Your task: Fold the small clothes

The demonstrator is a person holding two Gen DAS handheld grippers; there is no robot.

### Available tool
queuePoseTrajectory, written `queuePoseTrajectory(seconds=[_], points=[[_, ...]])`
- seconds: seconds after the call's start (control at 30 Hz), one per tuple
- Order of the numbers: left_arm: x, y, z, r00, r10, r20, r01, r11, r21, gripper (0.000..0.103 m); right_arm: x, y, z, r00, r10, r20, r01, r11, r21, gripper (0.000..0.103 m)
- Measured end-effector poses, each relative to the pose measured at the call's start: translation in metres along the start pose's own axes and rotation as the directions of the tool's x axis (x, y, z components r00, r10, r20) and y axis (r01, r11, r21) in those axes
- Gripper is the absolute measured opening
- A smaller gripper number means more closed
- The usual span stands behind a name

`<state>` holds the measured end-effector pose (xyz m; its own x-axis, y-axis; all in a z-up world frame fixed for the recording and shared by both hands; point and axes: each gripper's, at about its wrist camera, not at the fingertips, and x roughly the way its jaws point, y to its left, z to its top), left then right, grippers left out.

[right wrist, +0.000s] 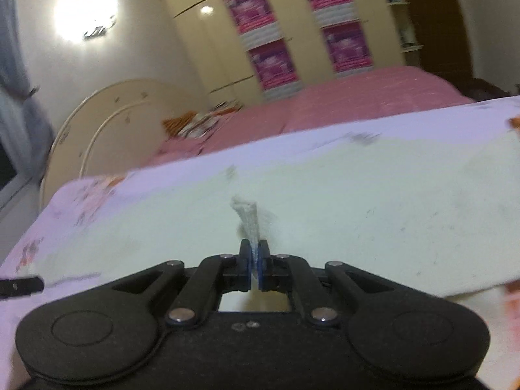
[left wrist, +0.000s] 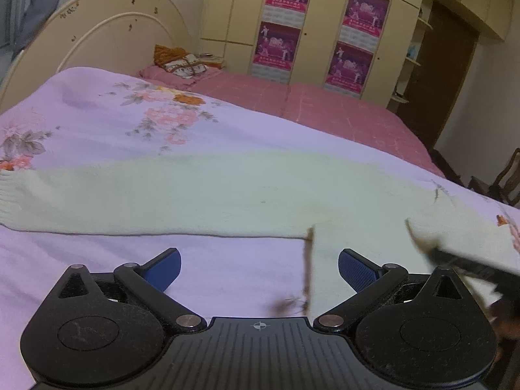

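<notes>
A pale cream knitted sweater lies flat across a lilac flowered sheet on the bed. My left gripper is open and empty, just in front of the sweater's near edge. My right gripper is shut on a pinched-up fold of the sweater. It also shows in the left wrist view at the right edge, holding the sweater's lifted corner.
Beyond the lilac sheet the bed has a pink cover with a pile of folded things near the cream headboard. A wardrobe with pink posters stands behind. A dark doorway and chairs are at right.
</notes>
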<state>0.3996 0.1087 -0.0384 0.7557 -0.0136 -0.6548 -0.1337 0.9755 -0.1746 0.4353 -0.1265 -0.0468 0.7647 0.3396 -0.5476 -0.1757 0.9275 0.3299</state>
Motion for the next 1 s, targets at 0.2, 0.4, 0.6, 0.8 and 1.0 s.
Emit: queuePoseTrajectory(seconds=[0.2, 0.4, 0.6, 0.8, 1.0], points=[[0.028, -0.039, 0.002, 0.987, -0.154, -0.051, 0.153, 0.988, -0.028, 0.067, -0.041, 0.003, -0.012, 0.998, 0.002, 0.056, 0.0, 0.999, -0.034, 0.031], [0.072, -0.116, 0.002, 0.931, -0.341, -0.127, 0.34, 0.94, -0.031, 0.049, -0.085, -0.03, -0.031, 0.994, -0.058, 0.093, 0.053, 0.997, 0.05, 0.027], [0.13, -0.162, 0.002, 0.906, -0.362, -0.221, 0.351, 0.932, -0.089, 0.003, -0.101, -0.056, -0.035, 0.988, -0.103, 0.116, 0.085, 0.985, 0.152, 0.028], [0.12, -0.143, 0.024, 0.943, -0.324, -0.074, 0.323, 0.946, -0.036, 0.003, -0.11, -0.082, -0.042, 0.986, -0.129, 0.104, 0.102, 0.967, 0.233, 0.029], [0.116, -0.096, 0.037, 0.968, -0.246, -0.044, 0.243, 0.968, -0.061, 0.003, -0.108, -0.105, -0.044, 0.989, -0.094, 0.11, 0.049, 0.936, 0.349, 0.036]])
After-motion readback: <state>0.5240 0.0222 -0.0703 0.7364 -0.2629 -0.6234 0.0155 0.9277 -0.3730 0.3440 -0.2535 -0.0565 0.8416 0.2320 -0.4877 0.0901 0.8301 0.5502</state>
